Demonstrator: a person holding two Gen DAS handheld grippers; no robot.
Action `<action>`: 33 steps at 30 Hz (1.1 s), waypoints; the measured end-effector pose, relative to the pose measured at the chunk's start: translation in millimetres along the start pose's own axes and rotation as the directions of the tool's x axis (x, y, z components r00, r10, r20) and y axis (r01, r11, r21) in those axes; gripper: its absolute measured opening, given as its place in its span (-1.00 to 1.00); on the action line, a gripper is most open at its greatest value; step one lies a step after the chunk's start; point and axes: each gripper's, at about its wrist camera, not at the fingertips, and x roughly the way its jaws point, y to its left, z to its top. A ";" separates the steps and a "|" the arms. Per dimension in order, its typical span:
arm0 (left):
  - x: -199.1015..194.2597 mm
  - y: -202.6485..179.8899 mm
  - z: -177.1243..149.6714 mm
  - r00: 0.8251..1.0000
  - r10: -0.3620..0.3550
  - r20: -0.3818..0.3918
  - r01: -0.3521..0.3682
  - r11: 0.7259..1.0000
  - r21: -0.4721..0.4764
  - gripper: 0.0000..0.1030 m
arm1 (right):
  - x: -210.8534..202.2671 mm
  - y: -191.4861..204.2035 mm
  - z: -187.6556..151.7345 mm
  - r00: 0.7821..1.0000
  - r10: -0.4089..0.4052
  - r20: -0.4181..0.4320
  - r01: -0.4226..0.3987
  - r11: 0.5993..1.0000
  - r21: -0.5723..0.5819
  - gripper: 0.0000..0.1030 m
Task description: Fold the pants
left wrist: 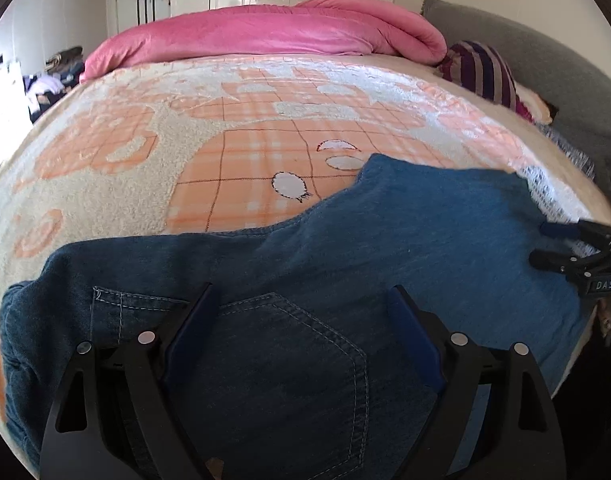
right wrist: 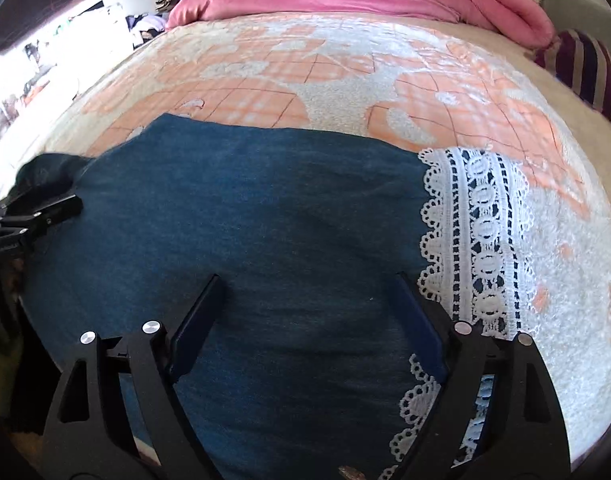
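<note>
The blue denim pants (left wrist: 305, 280) lie flat on the near edge of the orange-and-white checked fleece blanket (left wrist: 233, 152). The left gripper (left wrist: 301, 300) and right gripper (right wrist: 309, 288) hover above them, both spread wide, holding nothing.

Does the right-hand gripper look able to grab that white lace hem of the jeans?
Probably yes: the right gripper hangs open over the jeans, and the lace hem lies uncovered just beside it.

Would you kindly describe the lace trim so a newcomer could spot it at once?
On the bed's orange-checked blanket lie blue denim pants. At their hem end runs the white lace trim, scalloped and pierced with round eyelets, the only openwork fabric there.
</note>
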 end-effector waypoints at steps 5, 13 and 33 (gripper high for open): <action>-6.9 4.4 1.2 1.000 -0.013 -0.011 0.013 1.000 -0.020 0.67 | -14.4 -8.9 -2.6 0.997 0.069 0.036 -0.072 0.992 0.100 0.68; -33.4 1.5 -2.9 0.999 -0.034 -0.001 0.034 0.998 -0.061 0.80 | -69.9 -23.9 -23.6 0.980 0.123 0.158 -0.153 0.968 0.200 0.79; -75.1 -69.2 16.7 0.990 -0.131 0.054 0.127 0.989 0.073 0.89 | -129.4 -47.9 -65.0 0.969 0.040 0.245 -0.102 0.964 0.248 0.83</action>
